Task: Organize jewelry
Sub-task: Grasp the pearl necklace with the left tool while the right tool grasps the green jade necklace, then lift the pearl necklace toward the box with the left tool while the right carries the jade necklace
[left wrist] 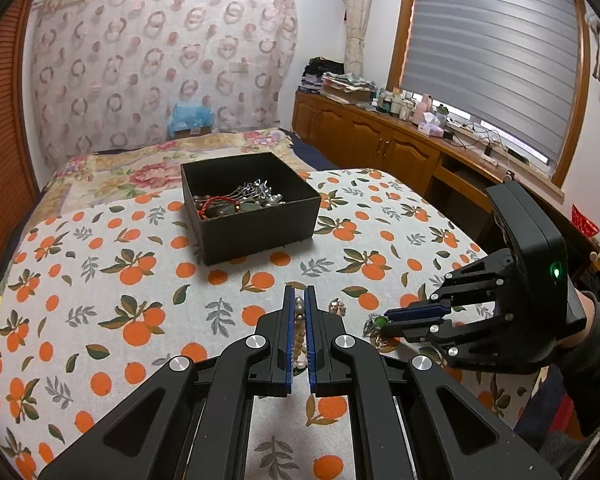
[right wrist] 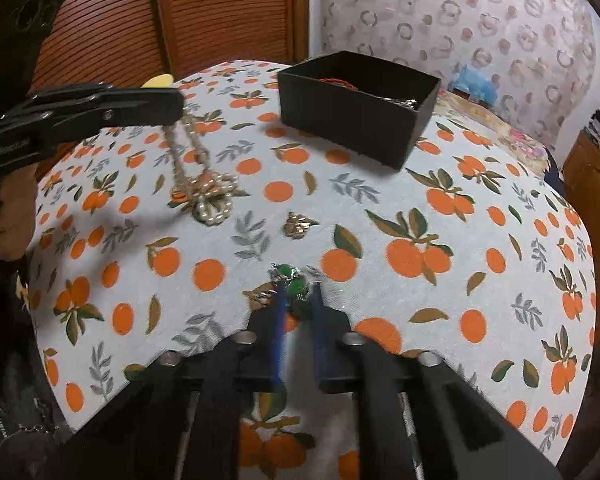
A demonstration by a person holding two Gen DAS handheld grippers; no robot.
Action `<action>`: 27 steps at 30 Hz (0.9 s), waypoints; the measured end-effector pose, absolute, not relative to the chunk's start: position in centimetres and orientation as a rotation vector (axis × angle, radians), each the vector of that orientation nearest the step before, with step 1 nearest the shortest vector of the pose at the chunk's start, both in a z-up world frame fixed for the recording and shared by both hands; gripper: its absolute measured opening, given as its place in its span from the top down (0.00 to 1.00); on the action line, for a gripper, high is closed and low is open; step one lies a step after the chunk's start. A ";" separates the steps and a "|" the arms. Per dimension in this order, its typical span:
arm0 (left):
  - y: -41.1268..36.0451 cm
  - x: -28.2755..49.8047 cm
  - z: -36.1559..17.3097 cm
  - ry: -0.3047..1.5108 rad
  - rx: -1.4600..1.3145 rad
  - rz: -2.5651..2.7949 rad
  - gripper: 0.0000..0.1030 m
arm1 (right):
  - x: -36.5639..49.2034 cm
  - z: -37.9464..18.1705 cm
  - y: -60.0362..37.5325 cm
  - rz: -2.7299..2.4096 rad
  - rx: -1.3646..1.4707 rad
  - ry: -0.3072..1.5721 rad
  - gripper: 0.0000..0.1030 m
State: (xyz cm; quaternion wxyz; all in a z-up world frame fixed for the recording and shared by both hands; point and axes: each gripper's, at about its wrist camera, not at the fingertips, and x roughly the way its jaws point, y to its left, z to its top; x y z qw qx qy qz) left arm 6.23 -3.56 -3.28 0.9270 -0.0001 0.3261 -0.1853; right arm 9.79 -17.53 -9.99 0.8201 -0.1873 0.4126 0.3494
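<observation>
L gripper (left wrist: 299, 307) clamps pearl necklace (right wrist: 216, 196), lift till clear, then over black box (left wrist: 256, 222). R gripper (right wrist: 300, 300) straddles green earrings (right wrist: 294, 280) nearer than box, not yet pinched; close gently.

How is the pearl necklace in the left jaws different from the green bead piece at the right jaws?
The pearl necklace is a long cream strand; the green bead piece is small and compact. The necklace hangs lifted from the left gripper, only its bottom loops on the cloth; the green piece lies wholly on the cloth, between the right gripper jaws. Both are outside the black box.
</observation>
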 end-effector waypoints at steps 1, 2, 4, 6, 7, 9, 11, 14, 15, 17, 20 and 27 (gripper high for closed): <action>-3.6 6.2 -3.3 0.668 -0.001 -0.380 0.96 | 9.8 -10.0 -17.5 0.743 -0.399 0.877 0.89; -3.6 6.2 -3.3 0.667 -0.001 -0.379 0.96 | 9.8 -10.0 -17.4 0.740 -0.396 0.872 0.89; -3.6 6.2 -3.3 0.666 -0.001 -0.379 0.96 | 9.9 -10.0 -17.5 0.729 -0.390 0.863 0.90; -3.6 6.2 -3.3 0.661 -0.001 -0.379 0.96 | 10.1 -9.8 -17.6 0.726 -0.371 0.851 0.90; -3.6 6.3 -3.2 0.657 -0.005 -0.380 0.96 | 10.1 -9.6 -17.7 0.725 -0.363 0.844 0.90; -3.5 6.4 -2.8 0.650 -0.007 -0.382 0.96 | 10.2 -8.9 -17.9 0.727 -0.342 0.824 0.90; -3.4 6.5 -2.3 0.642 -0.010 -0.384 0.96 | 10.3 -8.2 -18.0 0.729 -0.327 0.808 0.90; -3.2 6.6 -1.4 0.629 -0.013 -0.391 0.96 | 10.4 -7.0 -18.1 0.731 -0.313 0.781 0.90; -3.2 6.7 -1.0 0.623 -0.012 -0.393 0.96 | 10.5 -6.5 -18.2 0.728 -0.310 0.769 0.90; -3.4 6.9 -0.4 0.612 -0.010 -0.398 0.96 | 10.7 -5.8 -18.2 0.727 -0.307 0.753 0.90; -3.2 7.2 0.6 0.593 0.003 -0.396 0.96 | 11.1 -4.3 -18.2 0.722 -0.301 0.723 0.89; -3.1 8.9 2.1 0.567 0.013 -0.400 0.96 | 12.9 -2.1 -17.9 0.721 -0.291 0.679 0.89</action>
